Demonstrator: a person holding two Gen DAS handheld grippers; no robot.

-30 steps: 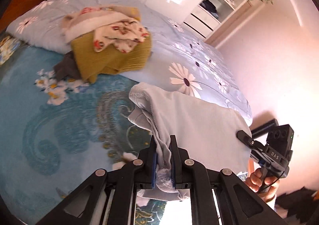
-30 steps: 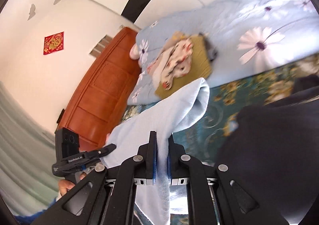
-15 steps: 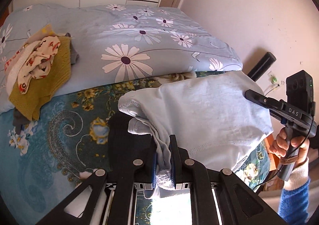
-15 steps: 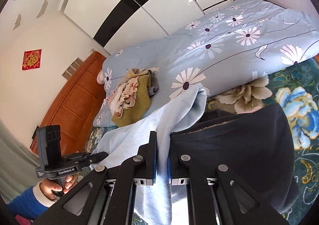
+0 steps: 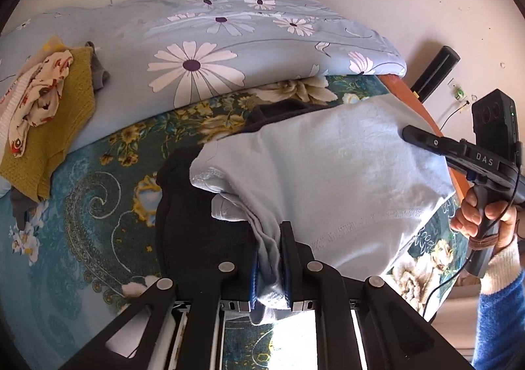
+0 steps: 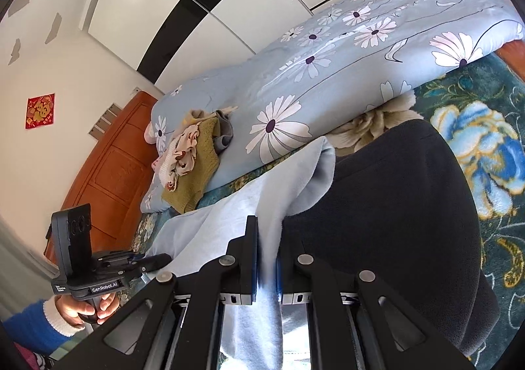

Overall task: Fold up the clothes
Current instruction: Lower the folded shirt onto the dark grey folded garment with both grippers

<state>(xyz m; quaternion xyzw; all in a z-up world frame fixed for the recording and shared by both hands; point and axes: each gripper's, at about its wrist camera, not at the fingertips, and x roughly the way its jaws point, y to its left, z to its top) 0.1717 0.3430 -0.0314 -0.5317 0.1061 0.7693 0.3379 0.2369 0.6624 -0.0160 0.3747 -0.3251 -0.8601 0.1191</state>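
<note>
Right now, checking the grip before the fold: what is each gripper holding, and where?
Both hold the light blue garment: left gripper on a bunched edge, right gripper on another edge.

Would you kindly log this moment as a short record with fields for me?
held item: light blue garment, stretched between both grippers
left gripper: shut on a bunched edge of it
right gripper: shut on another edge
beneath it: black garment spread on the teal floral blanket
unfolded pile: mustard sweater with a floral cloth on top, against the daisy quilt
</note>
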